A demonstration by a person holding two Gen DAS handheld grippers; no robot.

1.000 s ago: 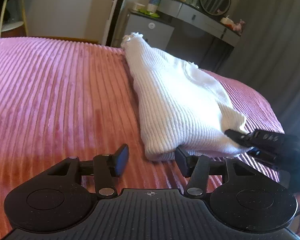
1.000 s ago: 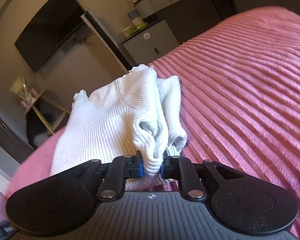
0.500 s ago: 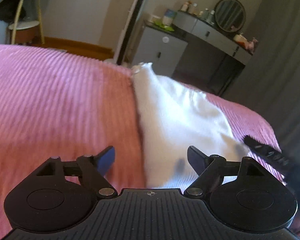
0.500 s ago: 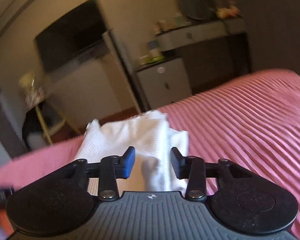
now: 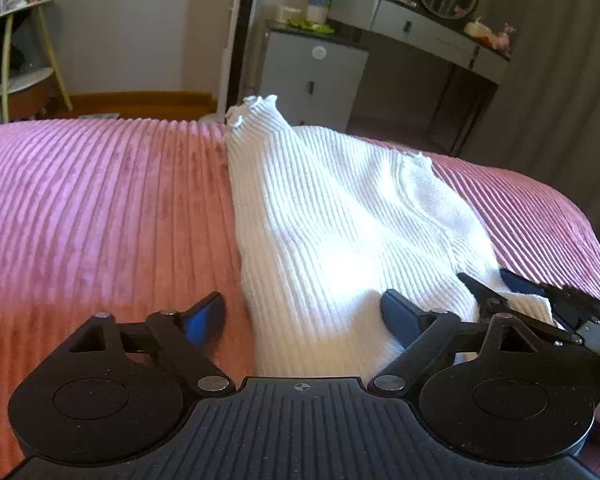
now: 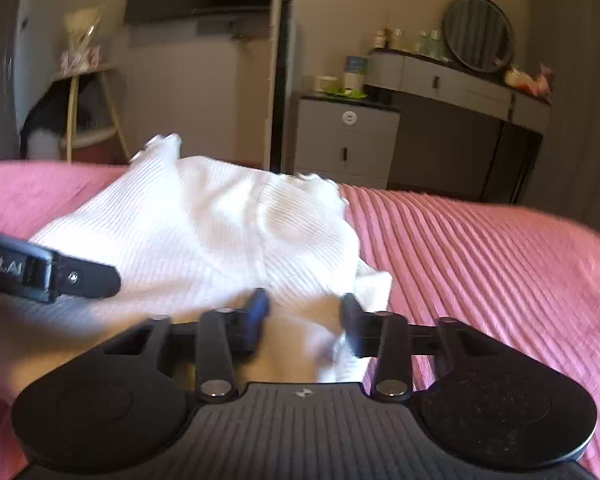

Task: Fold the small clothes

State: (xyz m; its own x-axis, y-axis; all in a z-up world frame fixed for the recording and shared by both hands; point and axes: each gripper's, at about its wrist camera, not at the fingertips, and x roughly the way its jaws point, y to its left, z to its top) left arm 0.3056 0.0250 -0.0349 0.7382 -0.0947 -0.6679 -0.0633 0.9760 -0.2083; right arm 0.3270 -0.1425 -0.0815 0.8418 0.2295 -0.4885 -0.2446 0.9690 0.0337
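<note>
My left claw (image 5: 302, 314) is spread wide, holding nothing; its near fingertips straddle the near hem of the white sweater (image 5: 340, 216). My right claw (image 6: 304, 312) is also open and empty, fingers either side of a bunched corner. The sweater lies folded ahead of both, on the pink bedspread (image 5: 100, 200). Beyond it: a grey cabinet (image 5: 312, 76) and dressing table (image 5: 420, 32).

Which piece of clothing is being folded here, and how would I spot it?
Look at the big pink ribbed bedspread covering the bed. Lying on it, just ahead of both open grippers, is a white ribbed knit garment, folded over, with a frilly edge at its far end. It is the only white thing on the pink cover.
</note>
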